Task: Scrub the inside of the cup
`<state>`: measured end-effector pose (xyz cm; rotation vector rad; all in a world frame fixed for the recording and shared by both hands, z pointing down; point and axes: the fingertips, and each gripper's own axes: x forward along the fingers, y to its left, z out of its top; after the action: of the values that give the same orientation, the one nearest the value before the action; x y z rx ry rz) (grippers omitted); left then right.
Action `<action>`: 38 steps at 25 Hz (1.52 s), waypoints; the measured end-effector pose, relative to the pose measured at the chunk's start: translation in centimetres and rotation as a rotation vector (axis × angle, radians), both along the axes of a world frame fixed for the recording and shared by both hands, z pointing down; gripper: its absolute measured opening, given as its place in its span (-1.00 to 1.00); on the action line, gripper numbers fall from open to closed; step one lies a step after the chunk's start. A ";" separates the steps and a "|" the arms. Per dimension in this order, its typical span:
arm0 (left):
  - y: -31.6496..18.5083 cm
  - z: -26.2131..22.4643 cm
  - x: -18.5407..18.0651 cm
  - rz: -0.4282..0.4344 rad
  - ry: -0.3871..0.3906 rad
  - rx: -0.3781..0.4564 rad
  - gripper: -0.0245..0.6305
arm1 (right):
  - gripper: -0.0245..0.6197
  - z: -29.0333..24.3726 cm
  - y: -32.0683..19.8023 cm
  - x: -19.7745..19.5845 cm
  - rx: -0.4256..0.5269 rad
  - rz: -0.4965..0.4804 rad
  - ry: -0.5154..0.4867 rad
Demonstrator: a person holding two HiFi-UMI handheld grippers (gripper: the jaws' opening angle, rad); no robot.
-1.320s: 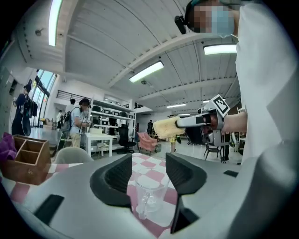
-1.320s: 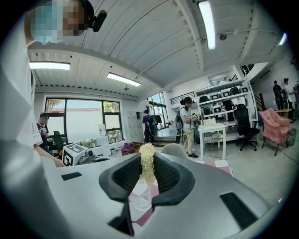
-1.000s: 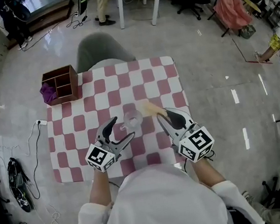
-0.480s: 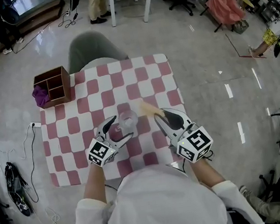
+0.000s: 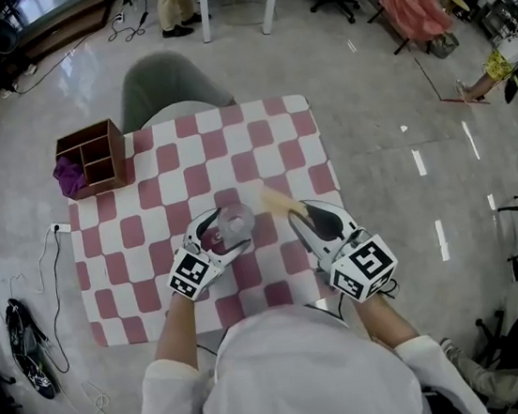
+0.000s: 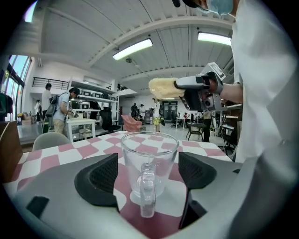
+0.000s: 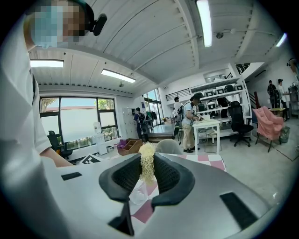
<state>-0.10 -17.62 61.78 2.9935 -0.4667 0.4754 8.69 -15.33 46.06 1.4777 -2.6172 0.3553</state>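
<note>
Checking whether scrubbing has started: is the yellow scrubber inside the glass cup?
No, the left gripper view shows the right tool holding the yellow scrubber up in the air, clear of the empty glass cup.

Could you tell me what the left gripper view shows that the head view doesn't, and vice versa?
Left gripper view only: the handle of the glass mug between the left tongs, whose jaws have just been opening. Head view only: the purple cloth in the wooden organizer. Both: the mug on the checkered tablecloth and the right tongs gripping a pale scrubber.
</note>
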 end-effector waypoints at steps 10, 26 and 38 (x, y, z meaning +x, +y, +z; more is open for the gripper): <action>-0.4 0.2 1.5 0.023 0.008 0.013 0.25 | -0.65 0.4 -0.2 0.6 -0.012 0.008 0.007; -0.9 1.1 2.6 0.039 0.000 -0.006 0.25 | -0.65 0.5 -0.6 0.4 -0.017 0.000 0.011; -0.7 0.7 2.6 0.025 -0.020 0.023 0.25 | -0.65 -0.2 -0.5 -0.7 -0.007 -0.041 0.020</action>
<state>2.55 -18.29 62.44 3.0227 -0.4392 0.5056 8.03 -15.87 45.88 1.4161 -2.6234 0.3425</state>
